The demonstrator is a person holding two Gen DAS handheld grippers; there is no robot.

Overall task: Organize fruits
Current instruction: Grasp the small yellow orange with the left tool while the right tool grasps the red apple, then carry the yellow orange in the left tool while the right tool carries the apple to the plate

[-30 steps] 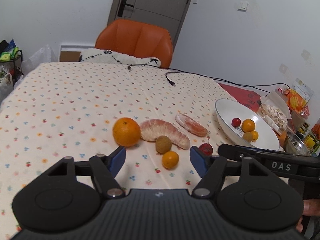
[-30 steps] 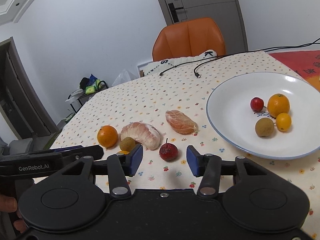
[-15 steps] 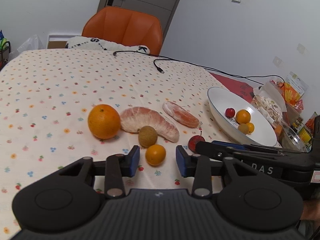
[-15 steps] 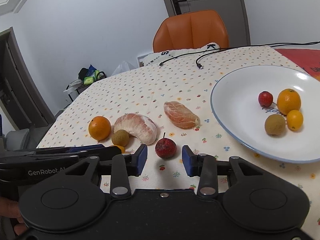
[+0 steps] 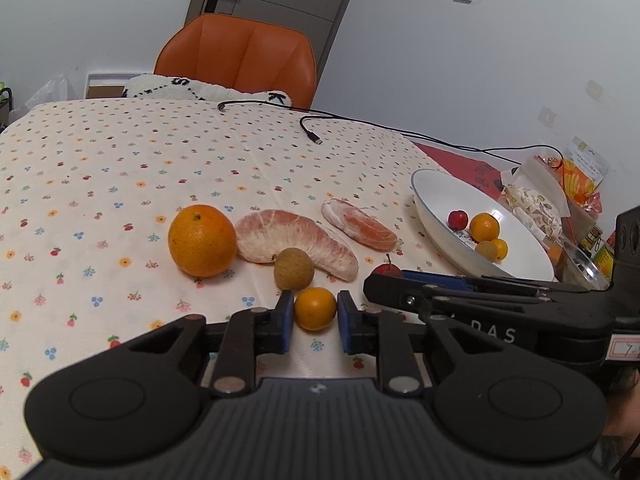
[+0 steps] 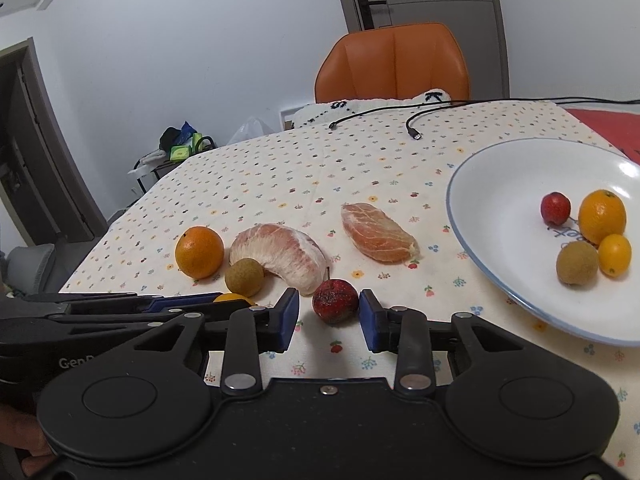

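So, table [image 5: 120,168] with a flowered cloth, fruit in a loose row across it. Far left is the big orange [image 5: 202,241], resting on the cloth. Just right of it, almost touching, the large peeled pomelo segment [image 5: 294,242], curved. In front of that segment sits a brown longan [image 5: 293,268], touching or nearly touching it. Directly in front of the longan is a small orange kumquat [image 5: 315,308], and the left gripper [image 5: 313,318] has its blue pads [image 5: 286,322] on either side of it, closed in tight to the fruit's flanks; looks like contact on both sides, kumquat on the cloth. Right of the big segment, apart from it, lies a smaller peeled segment [image 5: 359,229].

Next right, the red hawthorn-like fruit [image 6: 335,301] with a short stem, on the cloth. The right gripper [image 6: 329,316] brackets it, fingers released: a visible gap between each blue pad [image 6: 368,320] and the fruit, so no grasp. In the left wrist view only the top of this red fruit shows behind the right gripper's body.

Far right, the white plate [image 6: 496,184] with a blue rim holds four pieces clustered together: a small red fruit [image 6: 555,208], an orange [image 6: 601,216], a brown longan-type fruit [image 6: 577,262] and a small kumquat [image 6: 614,255].

Behind the table, an orange chair [image 5: 236,60]; black cables [image 5: 312,136] lie on the far cloth.
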